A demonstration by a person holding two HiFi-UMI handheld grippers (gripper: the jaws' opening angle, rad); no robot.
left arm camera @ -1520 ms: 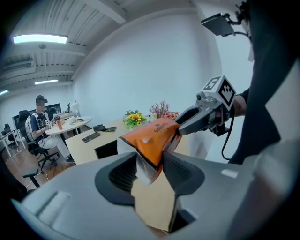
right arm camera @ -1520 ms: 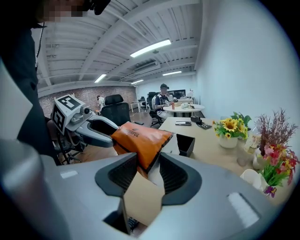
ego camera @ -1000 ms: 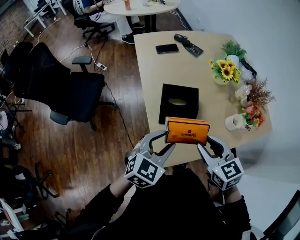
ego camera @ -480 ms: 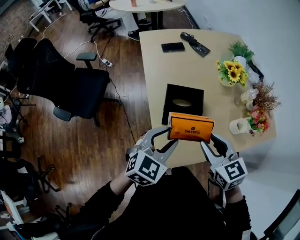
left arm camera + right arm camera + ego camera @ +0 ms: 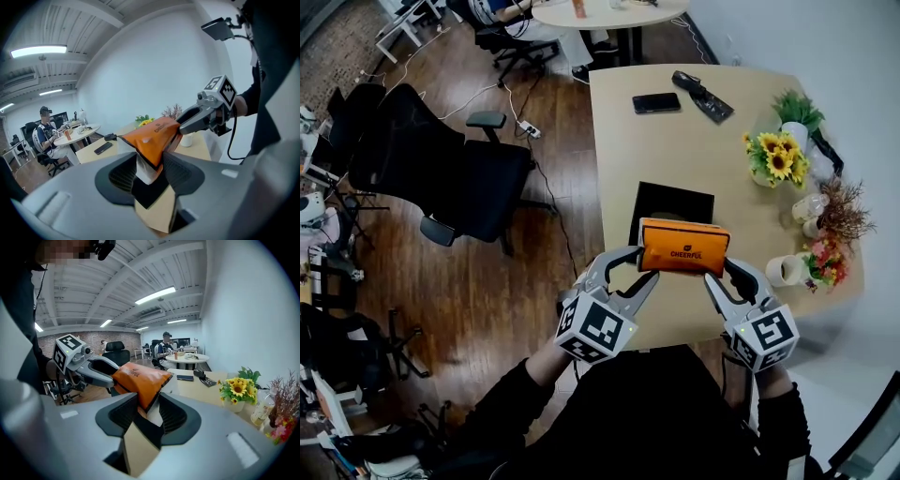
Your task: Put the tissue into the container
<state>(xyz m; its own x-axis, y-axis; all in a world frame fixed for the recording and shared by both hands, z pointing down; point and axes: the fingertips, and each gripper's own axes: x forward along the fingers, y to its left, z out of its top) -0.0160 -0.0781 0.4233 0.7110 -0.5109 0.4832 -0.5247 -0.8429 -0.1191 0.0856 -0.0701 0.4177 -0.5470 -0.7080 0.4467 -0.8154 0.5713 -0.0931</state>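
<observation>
light: ceiling strip lamps, even, bright | shadows: soft | focus: sharp | gripper views: fisheye-bent, dark corners

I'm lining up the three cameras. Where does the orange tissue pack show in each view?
Head view: orange tissue pack at centre, overlapping the black container's near edge.
Left gripper view: the pack at centre, one end clamped between the jaws.
Right gripper view: the pack just left of centre, other end clamped between the jaws.
Shared landmark: the sunflowers, visible in all three.
</observation>
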